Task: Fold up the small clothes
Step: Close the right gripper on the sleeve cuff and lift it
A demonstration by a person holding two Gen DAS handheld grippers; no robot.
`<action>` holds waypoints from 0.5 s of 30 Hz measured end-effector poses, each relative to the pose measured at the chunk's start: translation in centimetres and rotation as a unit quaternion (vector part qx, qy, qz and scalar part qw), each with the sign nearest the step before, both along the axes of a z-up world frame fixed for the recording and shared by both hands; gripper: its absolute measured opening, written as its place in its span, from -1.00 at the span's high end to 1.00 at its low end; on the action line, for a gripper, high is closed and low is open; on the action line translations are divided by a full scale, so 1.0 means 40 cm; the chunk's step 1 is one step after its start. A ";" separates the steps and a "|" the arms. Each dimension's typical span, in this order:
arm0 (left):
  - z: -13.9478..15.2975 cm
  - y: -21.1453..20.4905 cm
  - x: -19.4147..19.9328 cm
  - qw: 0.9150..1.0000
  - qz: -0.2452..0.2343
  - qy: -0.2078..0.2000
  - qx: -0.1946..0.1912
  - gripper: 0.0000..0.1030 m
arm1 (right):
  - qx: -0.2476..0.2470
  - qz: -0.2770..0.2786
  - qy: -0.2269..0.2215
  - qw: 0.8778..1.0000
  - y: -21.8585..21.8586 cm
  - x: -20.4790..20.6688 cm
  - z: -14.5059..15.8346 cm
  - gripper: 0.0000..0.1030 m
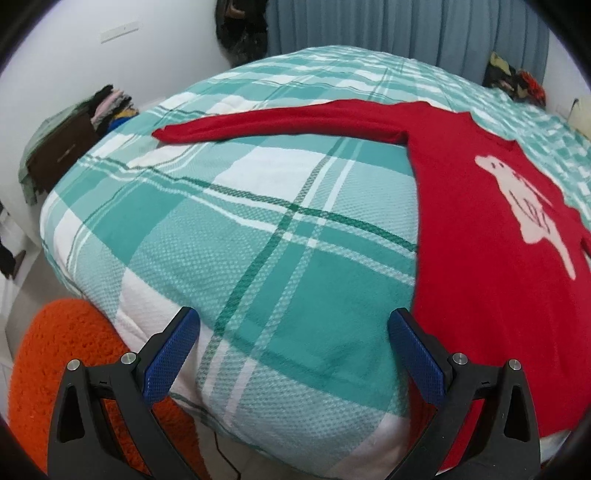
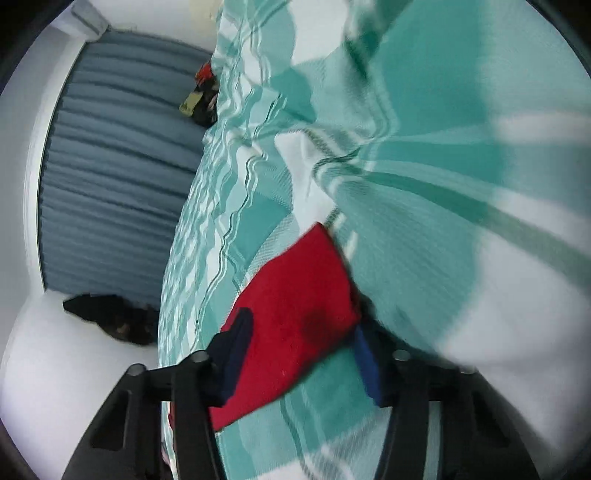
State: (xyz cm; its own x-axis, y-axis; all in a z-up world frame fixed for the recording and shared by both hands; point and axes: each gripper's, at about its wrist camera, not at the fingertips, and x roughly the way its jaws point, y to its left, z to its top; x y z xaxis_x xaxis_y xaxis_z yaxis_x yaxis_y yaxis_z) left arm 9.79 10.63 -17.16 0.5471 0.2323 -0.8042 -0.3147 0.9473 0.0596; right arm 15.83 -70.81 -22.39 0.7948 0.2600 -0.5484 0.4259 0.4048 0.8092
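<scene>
The left gripper [image 1: 293, 339] hangs released over the bed's [image 1: 258, 240] near edge, just beside the red sweater [image 1: 480, 258], which lies flat with one sleeve [image 1: 277, 125] stretched out, probably ready for folding. The right gripper [image 2: 299, 354] straddles the other sleeve [image 2: 295, 314]; whether it pinches is unclear.

- The left wrist view looks from the near edge of the bed [image 1: 258, 229], above the plaid cover, facing across it toward the blue curtain [image 1: 406, 26] at the top of the frame.
- The right wrist view is rolled sideways and blurred, very close to the cover, the curtain [image 2: 118, 177] at frame left.
- Both views share the red sweater [image 1: 491, 258] [image 2: 295, 314], bed and curtain.
</scene>
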 end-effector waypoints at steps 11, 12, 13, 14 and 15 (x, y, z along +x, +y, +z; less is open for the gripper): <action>-0.003 0.000 0.004 1.000 0.000 -0.001 0.006 -0.99 | -0.034 0.011 0.050 0.998 -0.018 0.065 -0.007 0.93; -0.003 0.001 0.004 1.000 0.000 -0.001 0.006 -0.99 | -0.043 0.013 0.044 0.998 -0.012 0.066 0.015 0.93; -0.003 0.002 0.004 1.000 0.000 -0.002 0.004 -0.99 | -0.052 0.015 0.038 0.998 -0.010 0.077 0.036 0.93; -0.003 0.002 0.003 1.000 0.000 -0.003 0.002 -0.99 | -0.067 0.025 0.021 0.997 0.002 0.085 0.081 0.93; -0.003 0.003 0.003 1.000 0.000 -0.004 -0.001 -0.99 | -0.074 0.032 0.009 0.997 0.008 0.088 0.110 0.93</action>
State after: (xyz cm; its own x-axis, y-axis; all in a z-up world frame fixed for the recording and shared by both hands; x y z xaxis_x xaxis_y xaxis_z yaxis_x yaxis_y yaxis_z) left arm 9.91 10.76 -17.27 0.5529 0.2315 -0.8004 -0.3158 0.9472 0.0558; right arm 19.36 -70.49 -18.00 0.7688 0.2248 -0.5987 0.4099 0.5454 0.7311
